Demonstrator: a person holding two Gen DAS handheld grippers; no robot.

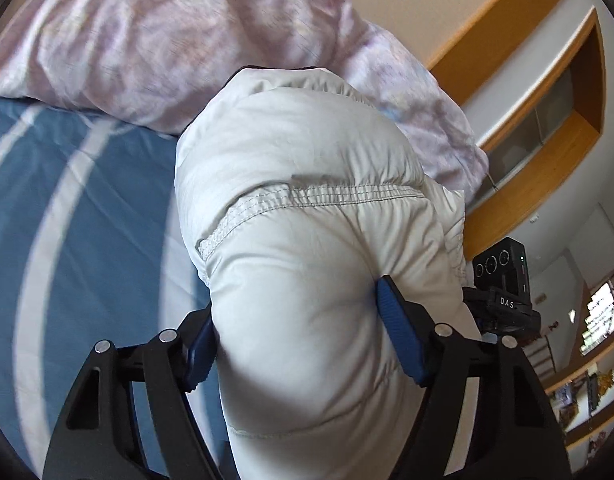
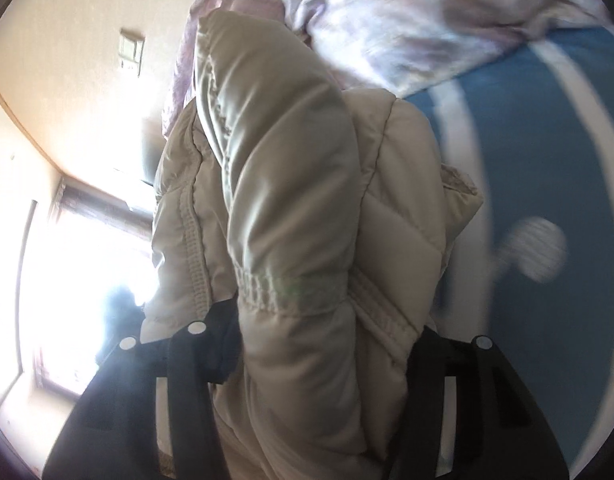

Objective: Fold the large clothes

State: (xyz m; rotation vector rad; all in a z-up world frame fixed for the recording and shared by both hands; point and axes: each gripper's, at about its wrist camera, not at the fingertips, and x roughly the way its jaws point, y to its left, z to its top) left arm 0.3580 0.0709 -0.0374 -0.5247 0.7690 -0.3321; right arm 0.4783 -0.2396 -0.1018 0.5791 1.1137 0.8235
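- Left wrist view: the left gripper (image 1: 297, 332) has its blue pads (image 1: 399, 336) pressed into a thick bunch of the pale puffy jacket (image 1: 307, 200); the padding bulges out past both jaws, so the grip looks firm; the jacket rises off the blue striped bedsheet (image 1: 79, 208), with a crumpled pinkish duvet (image 1: 147, 40) behind it.
- Right wrist view: the right gripper (image 2: 319, 364) is likewise clamped on a bundle of the same jacket (image 2: 291, 208), an elastic cuff or hem seam sitting just ahead of the jaws; the sheet (image 2: 547, 160) lies off to the side; a window washes out the other side.
- Step in hand, as I judge it: carrying a gathered edge across to lay a fold.
- To do it well: keep both grips level with each other so the edge stays straight; hold the fabric taut between the hands, not stretched; clear the duvet; lower onto the sheet before releasing, since slippery padding may spring back.
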